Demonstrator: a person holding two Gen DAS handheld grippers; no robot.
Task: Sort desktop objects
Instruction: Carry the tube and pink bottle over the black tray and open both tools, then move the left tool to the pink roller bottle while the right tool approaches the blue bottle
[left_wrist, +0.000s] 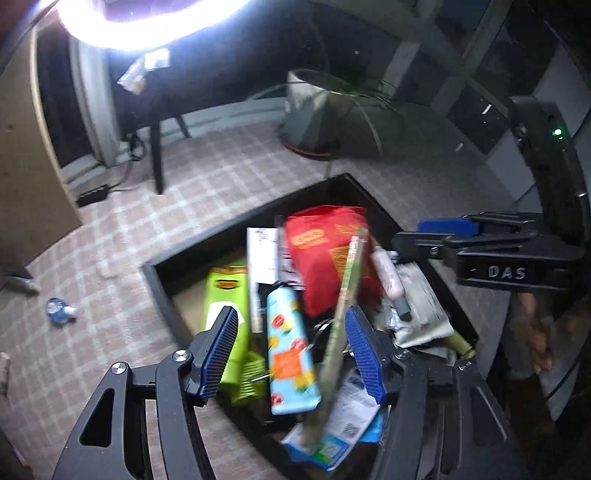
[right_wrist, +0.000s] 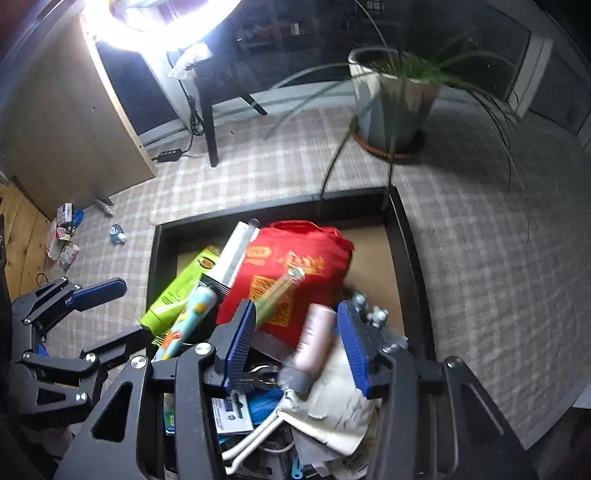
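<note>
Jaws on both tools stand apart with nothing clamped. The left gripper (left_wrist: 291, 354) hangs over the near end of the black tray (left_wrist: 192, 251), its blue pads straddling a light-blue printed tube (left_wrist: 290, 350) and a thin green stick-like packet (left_wrist: 343, 310) that leans up out of the pile; whether the packet touches the right pad cannot be told through the blur. The right gripper (right_wrist: 295, 343) is open too, above a pink bottle with a grey cap (right_wrist: 314, 343) that lies tilted on a crumpled white cloth bag (right_wrist: 340, 413) near the tray's near right corner. Of these, the pink bottle looks stiff, round and smooth, so it will probably roll or slip if pinched at the taper; a grip across the middle of its body, square to its long axis, seems safest. The blue tube is likely light and slightly squashy, best taken mid-length, not at the crimped end. The green packet looks flimsy and would bend, so a hold low on its length should steady it. Farther in, a red foil bag (left_wrist: 328, 254) sits toward the middle of the tray, soft and crinkly, probably light, with no firm edge but its seam. A lime-green box (left_wrist: 225, 295) lies along the left side, rigid and easy to grip across its narrow faces. A white flat carton (left_wrist: 262, 254) rests beside it. The tray sits on a checked cloth (right_wrist: 480, 258), with a potted plant (right_wrist: 391, 103) beyond its far edge.
</note>
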